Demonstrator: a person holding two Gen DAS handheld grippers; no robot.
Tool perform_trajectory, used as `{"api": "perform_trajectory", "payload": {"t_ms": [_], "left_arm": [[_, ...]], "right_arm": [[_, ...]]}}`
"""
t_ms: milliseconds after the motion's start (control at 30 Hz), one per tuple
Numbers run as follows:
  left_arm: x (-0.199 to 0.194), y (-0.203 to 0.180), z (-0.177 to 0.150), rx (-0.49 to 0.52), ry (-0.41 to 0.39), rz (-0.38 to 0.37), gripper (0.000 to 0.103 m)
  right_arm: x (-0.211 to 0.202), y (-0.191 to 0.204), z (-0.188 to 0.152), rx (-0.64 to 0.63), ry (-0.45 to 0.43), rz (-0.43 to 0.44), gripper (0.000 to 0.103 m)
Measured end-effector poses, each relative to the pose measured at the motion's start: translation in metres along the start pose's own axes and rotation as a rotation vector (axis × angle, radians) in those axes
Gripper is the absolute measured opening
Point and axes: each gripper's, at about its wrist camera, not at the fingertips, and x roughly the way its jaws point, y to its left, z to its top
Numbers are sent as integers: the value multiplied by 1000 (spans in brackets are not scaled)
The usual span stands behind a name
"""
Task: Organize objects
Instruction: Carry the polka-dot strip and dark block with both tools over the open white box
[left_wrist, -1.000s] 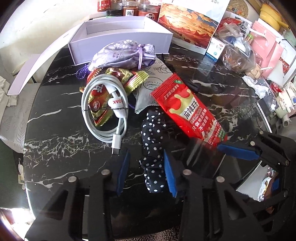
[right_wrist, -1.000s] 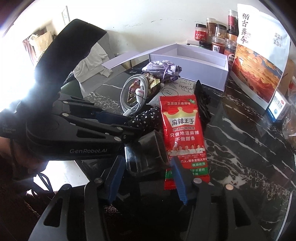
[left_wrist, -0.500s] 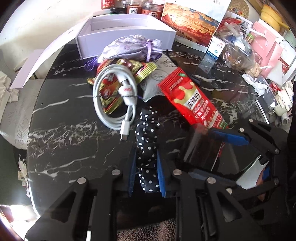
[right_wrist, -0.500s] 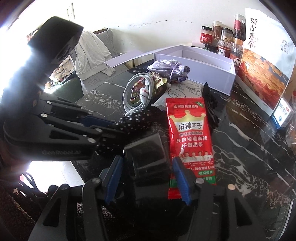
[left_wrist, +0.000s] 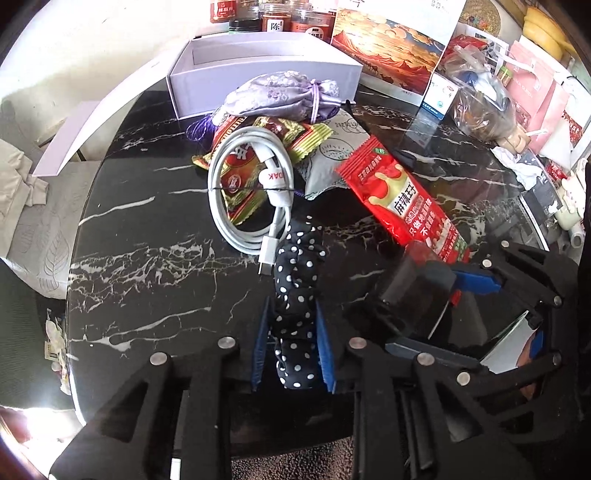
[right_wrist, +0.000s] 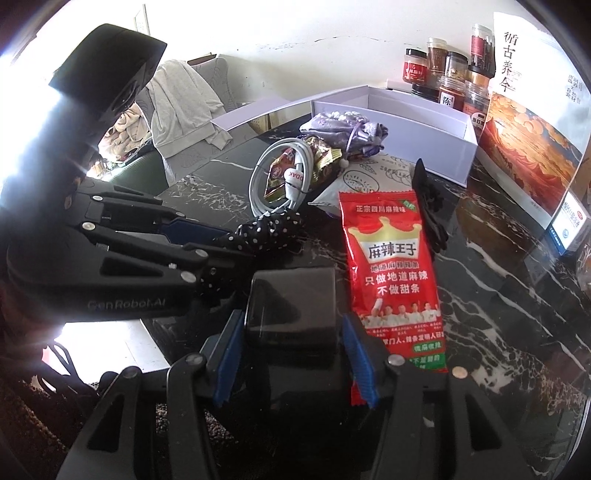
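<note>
- the left gripper (left_wrist: 293, 347) is pinching the near end of the dotted scrunchie (left_wrist: 297, 295); its fingers (left_wrist: 260, 343), well closed in, have just been easing apart a touch, with the cloth between them and pressed from both sides.
- the scrunchie is lying on the black bench (left_wrist: 147, 258), its far end just beside the plug of the white cable (left_wrist: 251, 199).
- the right gripper (right_wrist: 291, 358) is standing about half open around a dark case (right_wrist: 291, 310); whether its fingers (right_wrist: 231, 354) are pressing on it i cannot tell.
- the red snack pack (right_wrist: 391, 273) is lying just right of the case.
- the scrunchie is looking soft, light and squashy; gripping its bunched middle should be safer than a loose end.
- the case is looking stiff and smooth, perhaps slippery; its flat sides are the best hold.
- the open white box (left_wrist: 266, 77) is sitting at the far side, behind a purple pouch (left_wrist: 280, 98).
</note>
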Motion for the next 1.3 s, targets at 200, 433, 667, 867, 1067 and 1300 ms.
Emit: {"api": "perform_trajectory", "payload": {"t_ms": [200, 433, 667, 867, 1067, 1300], "left_arm": [[3, -10, 2, 40, -18, 35, 28], [2, -9, 1, 39, -22, -57, 17], [-5, -14, 3, 51, -28, -70, 16], [-19, -14, 10, 52, -57, -42, 16], [-37, -21, 15, 55, -94, -14, 16], [-60, -36, 24, 75, -142, 17, 16]], "right_arm": [[5, -3, 2, 10, -13, 12, 51], [-5, -5, 3, 23, -50, 33, 47], [-15, -9, 6, 26, -59, 28, 47], [-29, -13, 11, 16, -76, 2, 47], [-47, -14, 17, -6, -104, -27, 47], [-67, -19, 31, -43, -144, -59, 47]]}}
